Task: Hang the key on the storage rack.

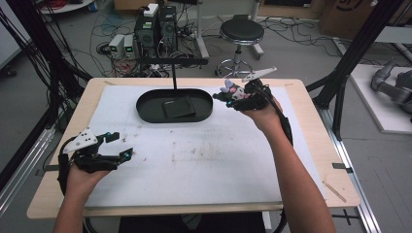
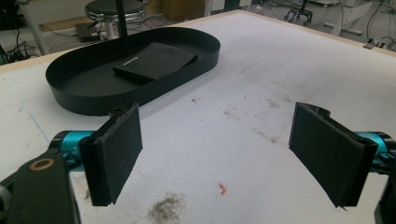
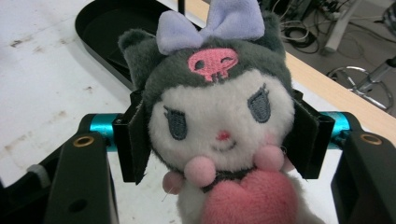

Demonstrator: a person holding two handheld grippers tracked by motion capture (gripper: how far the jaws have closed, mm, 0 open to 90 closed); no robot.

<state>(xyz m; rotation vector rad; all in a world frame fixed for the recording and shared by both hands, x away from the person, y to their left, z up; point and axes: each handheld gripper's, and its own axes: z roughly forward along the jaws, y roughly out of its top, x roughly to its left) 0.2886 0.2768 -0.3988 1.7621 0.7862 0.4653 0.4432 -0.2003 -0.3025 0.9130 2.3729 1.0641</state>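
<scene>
Right gripper (image 3: 219,140) had the plush (image 3: 219,116) clamped by its head near the tray (image 1: 145,112), probably to drop it in, while the left gripper (image 2: 229,154) sat idle, jaws apart.

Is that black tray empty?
No. The black tray holds a flat black card; the plush toy is outside, in the right gripper.

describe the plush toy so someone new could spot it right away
Start at the black oval tray at the table's far side. Just to its right, the right gripper holds the plush toy clamped: grey hood, white face, lilac bow, pink skull.
</scene>
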